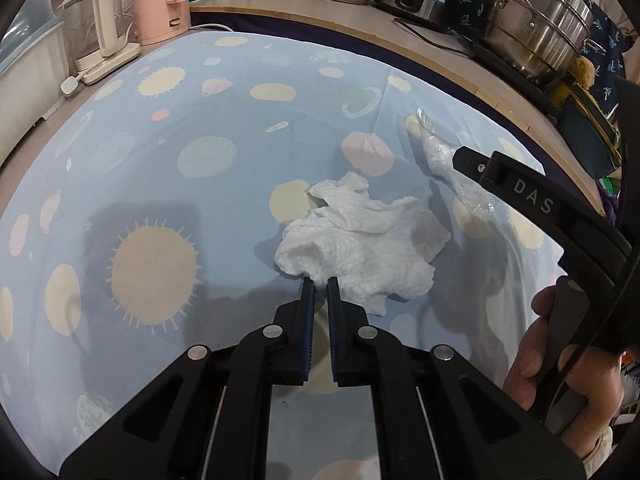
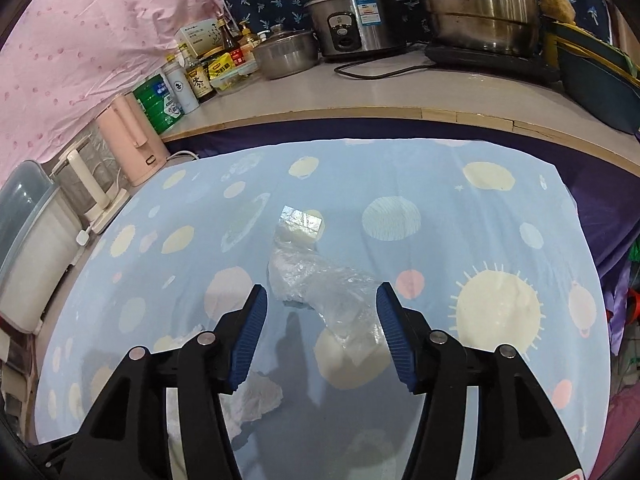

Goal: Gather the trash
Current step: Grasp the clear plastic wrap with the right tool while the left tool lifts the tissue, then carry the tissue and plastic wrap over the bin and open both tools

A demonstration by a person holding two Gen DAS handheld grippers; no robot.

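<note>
The left gripper (image 1: 321,285) is pinched narrow on the near edge of the crumpled white paper towel (image 1: 356,248), which lies mid-way across the blue spotted tablecloth (image 1: 160,184); the right gripper (image 2: 322,300) stands wide, its blue pads (image 2: 252,336) on either side of the crinkled clear plastic wrapper (image 2: 320,284) lying on the cloth toward its right edge; beyond the cloth's far edge, the counter (image 2: 360,96) carries a rice cooker (image 2: 352,20) and a steel pot (image 2: 476,4).
</note>
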